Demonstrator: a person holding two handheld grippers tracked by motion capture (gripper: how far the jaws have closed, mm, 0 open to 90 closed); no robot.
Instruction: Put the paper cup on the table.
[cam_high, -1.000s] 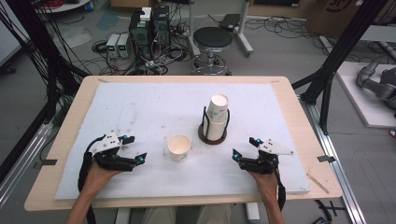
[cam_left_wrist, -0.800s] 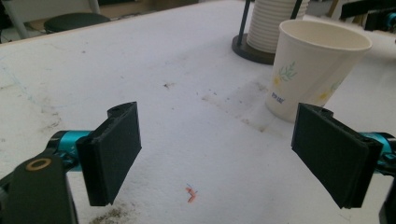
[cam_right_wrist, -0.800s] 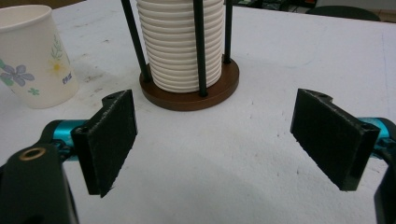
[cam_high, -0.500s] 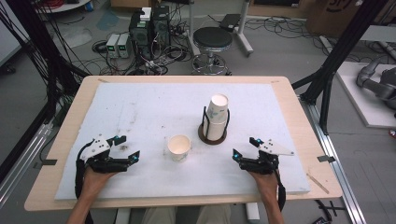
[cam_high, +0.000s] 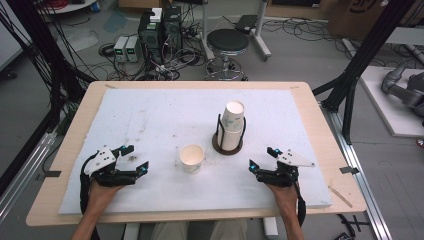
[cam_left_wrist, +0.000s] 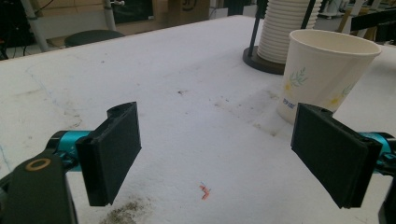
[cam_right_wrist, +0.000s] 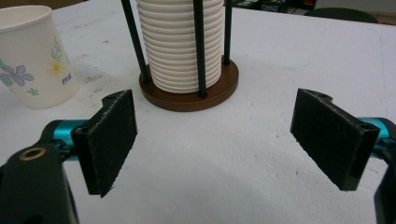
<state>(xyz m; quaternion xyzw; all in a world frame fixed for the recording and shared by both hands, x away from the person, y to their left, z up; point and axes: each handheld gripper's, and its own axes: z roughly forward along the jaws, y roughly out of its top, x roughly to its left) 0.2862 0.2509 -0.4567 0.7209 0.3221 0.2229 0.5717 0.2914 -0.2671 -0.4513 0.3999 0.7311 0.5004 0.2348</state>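
- Table (cam_high: 65, 165) is covered by a white mat (cam_high: 150, 115), stained in spots.
- Cup stack (cam_high: 233, 125) is held upright in a rod holder on a brown base (cam_right_wrist: 189, 95), right of mat centre.
- Single paper cup (cam_high: 192, 158) is stood upright, just left of the holder, between both grippers.
- Left gripper (cam_high: 136, 159): jaws spread apart, nothing gripped; cup seen ahead, untouched.
- Right gripper (cam_high: 262, 158): jaws spread apart, nothing gripped; aimed at the holder.

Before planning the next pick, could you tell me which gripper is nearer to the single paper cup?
Left. The left gripper sits open just left of the single paper cup; the right gripper is open farther off on its other side, below the cup stack.
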